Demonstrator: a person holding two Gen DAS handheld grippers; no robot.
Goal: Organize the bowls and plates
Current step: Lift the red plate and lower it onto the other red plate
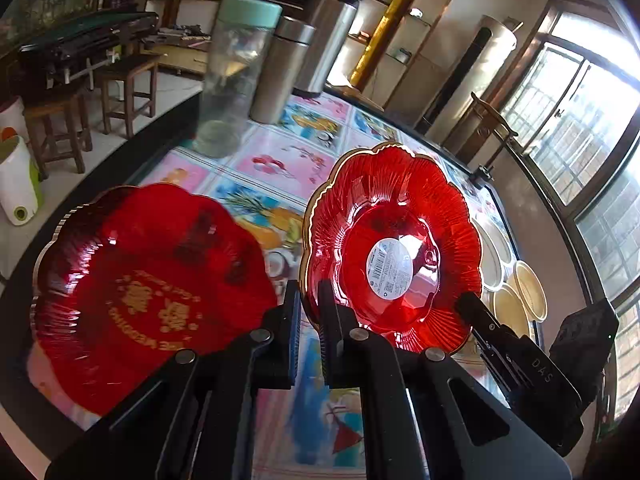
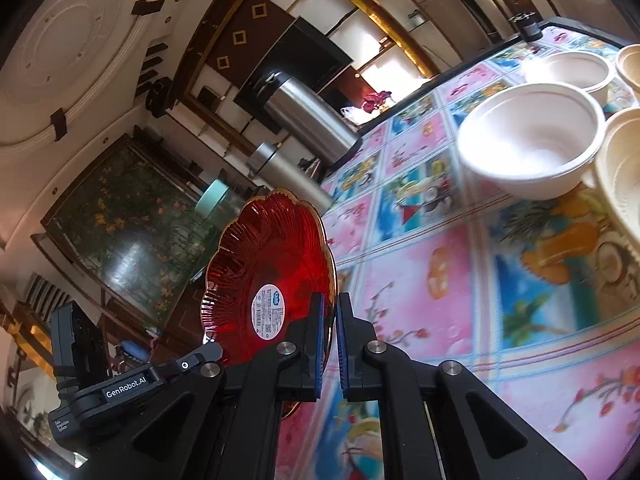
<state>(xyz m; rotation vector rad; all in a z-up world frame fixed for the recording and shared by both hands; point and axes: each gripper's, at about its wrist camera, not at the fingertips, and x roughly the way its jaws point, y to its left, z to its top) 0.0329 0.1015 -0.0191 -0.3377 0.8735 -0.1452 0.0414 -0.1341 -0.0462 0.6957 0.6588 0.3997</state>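
The labelled red plate (image 1: 394, 248) is held on edge, underside to the cameras, rim clamped by both left gripper (image 1: 310, 308) and right gripper (image 2: 330, 340) fingers, its lower rim hidden behind them.

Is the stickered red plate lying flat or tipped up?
Tipped up: the stickered red plate stands on edge, off the tablecloth, rim pinched by both grippers.

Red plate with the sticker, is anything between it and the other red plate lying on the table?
Nothing visible. The sticker plate hangs tilted right beside the gold-lettered plate; only bare tablecloth shows between them.
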